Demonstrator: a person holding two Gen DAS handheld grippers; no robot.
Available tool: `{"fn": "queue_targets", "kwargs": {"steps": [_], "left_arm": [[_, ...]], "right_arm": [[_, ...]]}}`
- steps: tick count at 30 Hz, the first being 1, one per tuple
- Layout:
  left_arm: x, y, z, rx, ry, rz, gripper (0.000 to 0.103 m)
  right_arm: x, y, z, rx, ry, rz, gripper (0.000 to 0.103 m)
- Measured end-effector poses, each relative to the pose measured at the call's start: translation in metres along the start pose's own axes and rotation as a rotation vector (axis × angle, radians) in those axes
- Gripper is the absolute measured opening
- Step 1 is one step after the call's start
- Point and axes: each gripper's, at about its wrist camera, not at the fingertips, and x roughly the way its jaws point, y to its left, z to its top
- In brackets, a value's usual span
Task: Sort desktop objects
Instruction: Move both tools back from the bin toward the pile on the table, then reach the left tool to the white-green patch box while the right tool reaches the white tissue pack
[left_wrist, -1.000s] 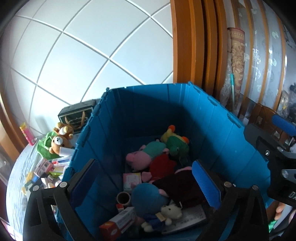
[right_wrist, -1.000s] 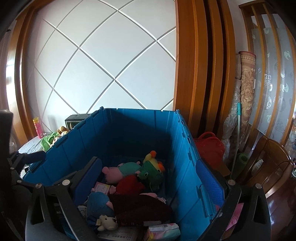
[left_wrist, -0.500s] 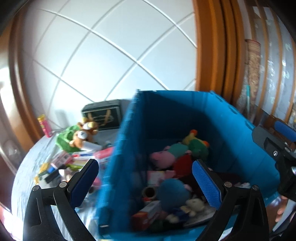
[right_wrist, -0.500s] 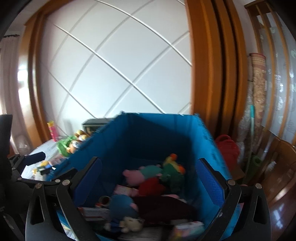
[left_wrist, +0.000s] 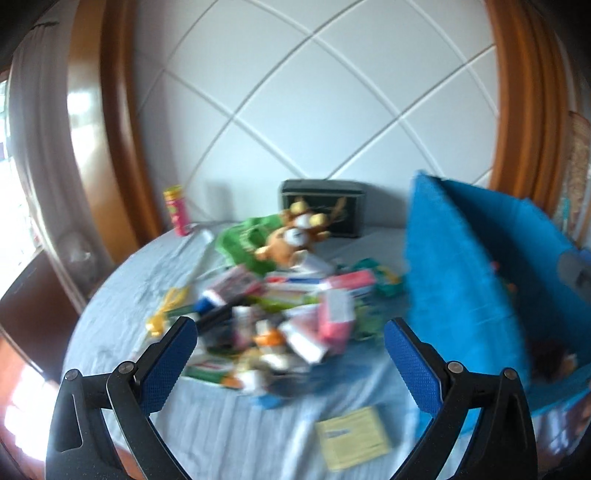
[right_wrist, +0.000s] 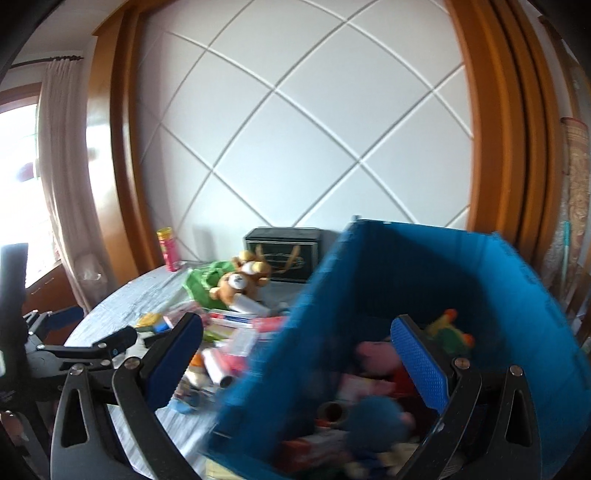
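Observation:
A blurred pile of boxes, tubes and small packets lies on the round table, with a brown teddy bear and a green bag behind it. My left gripper hangs open and empty above the near side of the pile. The blue crate stands to the right and holds plush toys, among them a pink one and a green one. My right gripper is open and empty, straddling the crate's left wall. The teddy bear shows there too.
A dark box stands against the white panelled wall, and a pink canister at the table's far left. A yellow note pad lies near the front edge. A curtain and window are at left. The left gripper's body shows in the right view.
Both grippers have swung left, away from the crate's inside. The left one now faces the table's pile instead of the crate; the right one now spans the crate's left wall. Both stay open.

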Motion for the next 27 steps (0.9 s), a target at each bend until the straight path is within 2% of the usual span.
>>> {"fn": "queue_targets", "kwargs": {"steps": [7, 13, 19, 23, 27], "left_arm": [[0.045, 0.109, -0.023, 0.006, 0.097, 0.046, 0.102], [0.088, 0.158, -0.048, -0.003, 0.190, 0.038, 0.102], [0.139, 0.183, -0.078, -0.043, 0.316, 0.046, 0.102], [0.170, 0.191, -0.091, -0.071, 0.390, 0.069, 0.102], [0.194, 0.195, -0.095, -0.089, 0.428, 0.096, 0.102]], "right_arm": [[0.032, 0.100, -0.006, -0.011, 0.012, 0.028, 0.103], [0.081, 0.160, -0.038, -0.033, 0.133, 0.038, 0.103], [0.129, 0.178, -0.075, -0.059, 0.278, 0.032, 0.103], [0.169, 0.166, -0.098, -0.026, 0.369, 0.027, 0.103], [0.210, 0.156, -0.114, 0.005, 0.438, 0.057, 0.103]]}}
